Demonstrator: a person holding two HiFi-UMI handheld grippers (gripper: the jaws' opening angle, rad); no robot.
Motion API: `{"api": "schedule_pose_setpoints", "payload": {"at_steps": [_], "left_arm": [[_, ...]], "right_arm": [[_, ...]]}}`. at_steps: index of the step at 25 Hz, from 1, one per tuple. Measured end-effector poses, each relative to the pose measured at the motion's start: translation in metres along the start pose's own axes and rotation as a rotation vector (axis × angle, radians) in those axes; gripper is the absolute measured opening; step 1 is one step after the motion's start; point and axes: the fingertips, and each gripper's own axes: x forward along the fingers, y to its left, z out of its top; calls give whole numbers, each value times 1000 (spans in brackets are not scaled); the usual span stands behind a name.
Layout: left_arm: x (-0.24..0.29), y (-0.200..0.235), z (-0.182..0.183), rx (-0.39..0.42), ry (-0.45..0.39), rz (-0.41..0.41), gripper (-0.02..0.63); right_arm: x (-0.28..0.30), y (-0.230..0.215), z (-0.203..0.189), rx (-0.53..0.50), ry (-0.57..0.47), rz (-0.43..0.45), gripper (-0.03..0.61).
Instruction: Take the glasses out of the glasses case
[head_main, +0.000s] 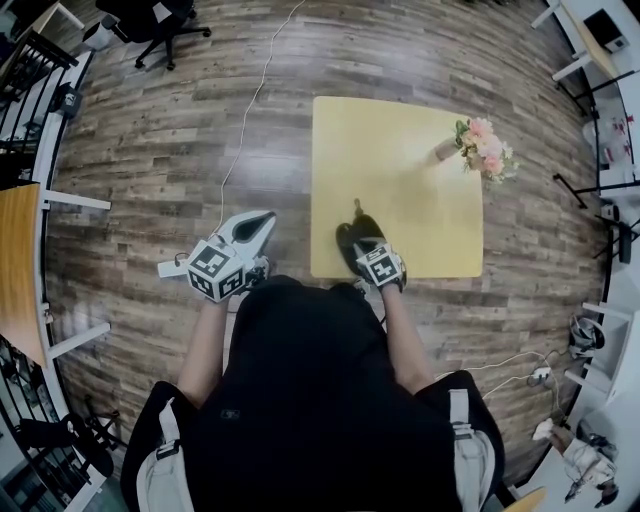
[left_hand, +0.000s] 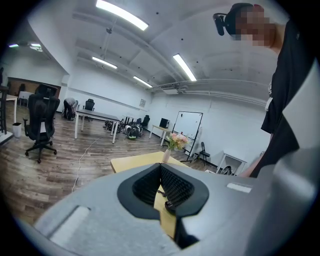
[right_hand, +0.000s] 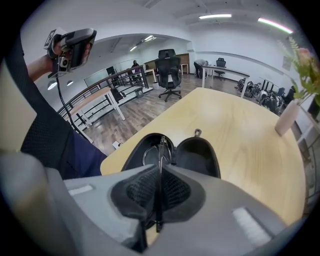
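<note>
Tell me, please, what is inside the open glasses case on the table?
The glasses case lies open: the glasses show in one half, pinched by the right gripper; the other half shows only dark lining. The gripper covers the case's near edge.

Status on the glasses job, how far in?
Done: the glasses case lies open on the table. In hand: the right gripper is shut on the glasses, with a lens showing low in one half of the case. Left to do: lift them clear. The left gripper is shut, empty, off the table.
</note>
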Motion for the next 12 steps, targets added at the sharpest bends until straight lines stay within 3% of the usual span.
{"api": "schedule_pose_setpoints", "payload": {"at_steps": [12], "left_arm": [[-3, -4, 3, 7, -3, -37, 11]], "right_arm": [[-15, -2, 4, 20, -15, -47, 20]]}}
